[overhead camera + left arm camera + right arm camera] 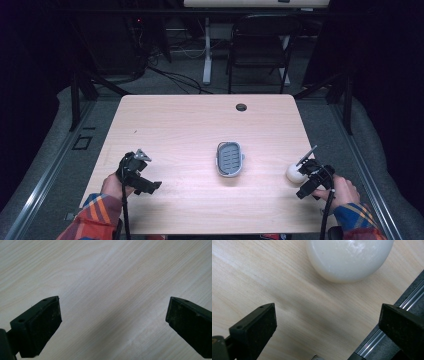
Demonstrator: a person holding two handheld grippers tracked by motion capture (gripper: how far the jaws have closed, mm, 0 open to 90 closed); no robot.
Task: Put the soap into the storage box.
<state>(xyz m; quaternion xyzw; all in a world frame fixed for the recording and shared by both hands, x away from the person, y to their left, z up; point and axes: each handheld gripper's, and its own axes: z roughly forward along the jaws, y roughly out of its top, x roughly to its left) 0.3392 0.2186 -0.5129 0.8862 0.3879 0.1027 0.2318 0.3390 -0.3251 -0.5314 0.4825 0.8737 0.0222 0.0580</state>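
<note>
A grey oval dish [230, 159] with a slotted inside lies flat at the middle of the wooden table [200, 125]. A smooth white rounded object [293, 173] rests near the table's right edge. My right gripper [310, 182] is just right of it and near the front edge. In the right gripper view the white object [349, 257] lies ahead of the right gripper [325, 325], which is open with nothing between the jaws. My left gripper [141, 180] hovers over the front left of the table. The left gripper [113, 322] is open above bare wood.
A round cable hole [241, 107] sits near the table's far edge. A dark chair [260, 45] and a white desk leg [207, 50] stand on the floor beyond. The table's right edge, with a metal rail [372, 342] below it, is under my right jaw.
</note>
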